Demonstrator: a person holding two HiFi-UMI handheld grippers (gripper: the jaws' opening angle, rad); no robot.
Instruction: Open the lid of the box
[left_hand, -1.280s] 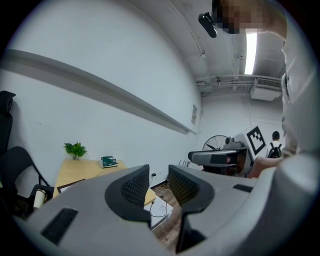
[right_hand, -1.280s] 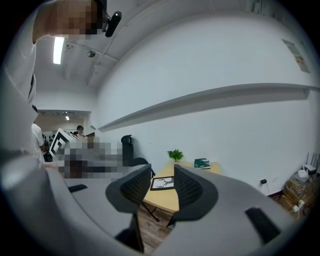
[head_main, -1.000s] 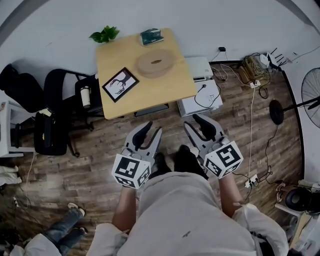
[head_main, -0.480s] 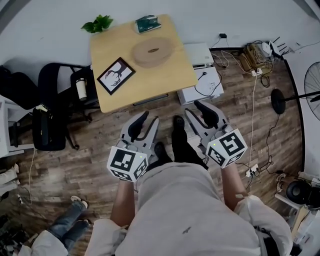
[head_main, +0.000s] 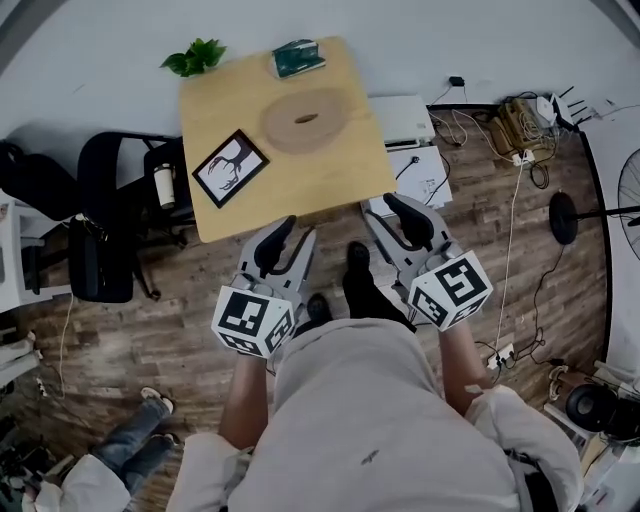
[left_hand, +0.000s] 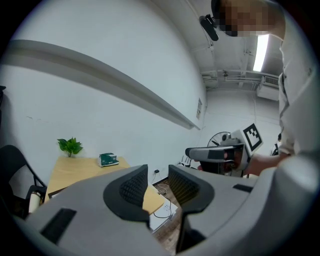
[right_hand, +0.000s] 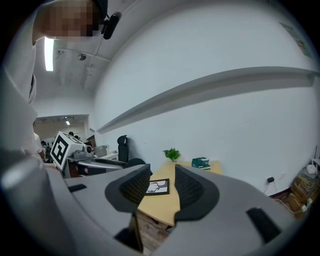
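A round, flat wooden box (head_main: 305, 118) with its lid on sits on the light wooden table (head_main: 330, 170), toward the table's far side. My left gripper (head_main: 293, 236) is in the air over the floor, just short of the table's near edge. Its jaws are open with nothing between them. My right gripper (head_main: 384, 208) is level with the table's near right corner, also open and empty. In the left gripper view the open left gripper (left_hand: 157, 186) points past the table (left_hand: 75, 172). In the right gripper view the open right gripper (right_hand: 162, 187) points at it. Neither gripper view shows the round box.
A framed black-and-white picture (head_main: 230, 167), a green box (head_main: 297, 58) and a small plant (head_main: 195, 57) share the table. Black chairs (head_main: 110, 220) stand to its left. White devices (head_main: 405, 120) and cables (head_main: 510, 130) lie to its right. Another person's legs (head_main: 130, 450) show at bottom left.
The person has stepped toward the table. Both grippers have come forward from mid-floor to its near edge, still open and empty.
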